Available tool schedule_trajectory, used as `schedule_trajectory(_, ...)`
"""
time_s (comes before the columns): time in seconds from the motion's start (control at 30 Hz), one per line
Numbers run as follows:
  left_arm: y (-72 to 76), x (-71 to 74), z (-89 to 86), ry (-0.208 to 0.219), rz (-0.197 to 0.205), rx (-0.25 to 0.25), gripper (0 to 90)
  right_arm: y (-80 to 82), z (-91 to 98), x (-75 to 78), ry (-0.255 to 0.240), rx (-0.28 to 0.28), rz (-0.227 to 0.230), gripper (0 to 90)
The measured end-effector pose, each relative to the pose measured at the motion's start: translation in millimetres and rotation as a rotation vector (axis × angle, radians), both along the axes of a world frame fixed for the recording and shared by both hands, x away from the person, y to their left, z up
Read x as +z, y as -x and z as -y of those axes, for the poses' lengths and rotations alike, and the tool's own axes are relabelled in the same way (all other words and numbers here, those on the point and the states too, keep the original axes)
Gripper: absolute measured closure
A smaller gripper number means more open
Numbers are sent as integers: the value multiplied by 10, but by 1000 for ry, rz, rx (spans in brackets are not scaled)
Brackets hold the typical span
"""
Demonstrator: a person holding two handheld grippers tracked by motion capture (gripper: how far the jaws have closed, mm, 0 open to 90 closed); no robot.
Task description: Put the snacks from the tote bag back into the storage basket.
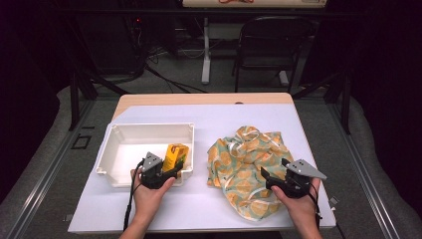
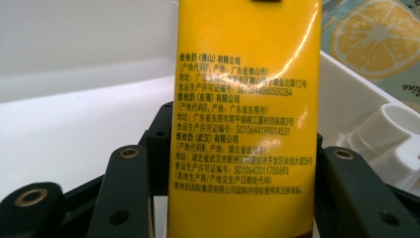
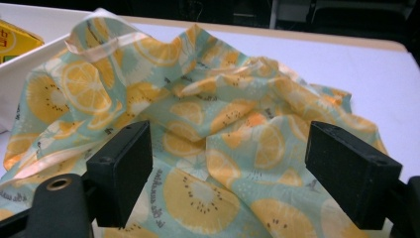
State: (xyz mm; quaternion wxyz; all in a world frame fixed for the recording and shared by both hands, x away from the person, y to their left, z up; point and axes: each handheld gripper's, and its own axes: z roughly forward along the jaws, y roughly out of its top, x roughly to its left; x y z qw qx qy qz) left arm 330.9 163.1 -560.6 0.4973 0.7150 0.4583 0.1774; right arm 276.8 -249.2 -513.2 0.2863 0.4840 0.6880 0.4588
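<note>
Your left gripper [image 1: 166, 172] clamps the carton [image 1: 175, 156]; right gripper [image 1: 272, 180] gapes over cloth [image 1: 247, 159]. Glossy carton may slip between fingers.

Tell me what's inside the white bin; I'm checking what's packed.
Inside the white bin a yellow carton stands, held by the left gripper. The rest of the floor looks bare; the corner behind the hand is hidden.

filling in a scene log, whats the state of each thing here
yellow carton: upright, held at the tub's near right corner
white tub: open, no lid, carton in it
lemon-print cloth: crumpled in a heap on the table, right of the tub
left gripper: shut on the carton
right gripper: open, jaws either side of the cloth
folding chair: unfolded, standing behind the table
</note>
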Motion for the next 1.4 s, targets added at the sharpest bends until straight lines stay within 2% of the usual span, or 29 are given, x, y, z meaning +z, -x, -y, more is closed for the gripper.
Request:
schedule_trajectory(0.1,-3,-1,-6,9,-2,5,524,40,-47,40,22,8,36,177)
schedule_trajectory(0.27,2,3,2,3,4,11,528,64,-118,61,29,31,41,175)
schedule_trajectory(0.33,-4,10,-16,13,-5,12,532,76,-155,91,11,39,52,172)
schedule_trajectory(0.4,-9,11,-32,9,3,26,536,91,-202,128,7,55,60,171)
schedule_trajectory(0.47,-20,17,-67,28,10,28,538,101,-250,147,1,72,67,170)
schedule_trajectory(0.63,-39,52,-99,72,34,26,538,89,-328,146,-3,90,59,171)
schedule_trajectory(0.7,-43,56,-92,69,46,25,537,67,-377,158,-29,101,47,172)
schedule_trajectory(0.83,-23,76,-96,81,52,20,535,7,-618,260,-53,161,56,171)
schedule_trajectory(1.07,39,204,-145,111,101,28,534,-165,-1184,401,-109,267,54,167)
schedule_trajectory(1.2,75,270,-183,125,123,26,534,-265,-1411,438,-157,299,30,166)
schedule_trajectory(1.4,117,346,-187,141,150,10,532,-352,-1636,501,-177,330,17,160)
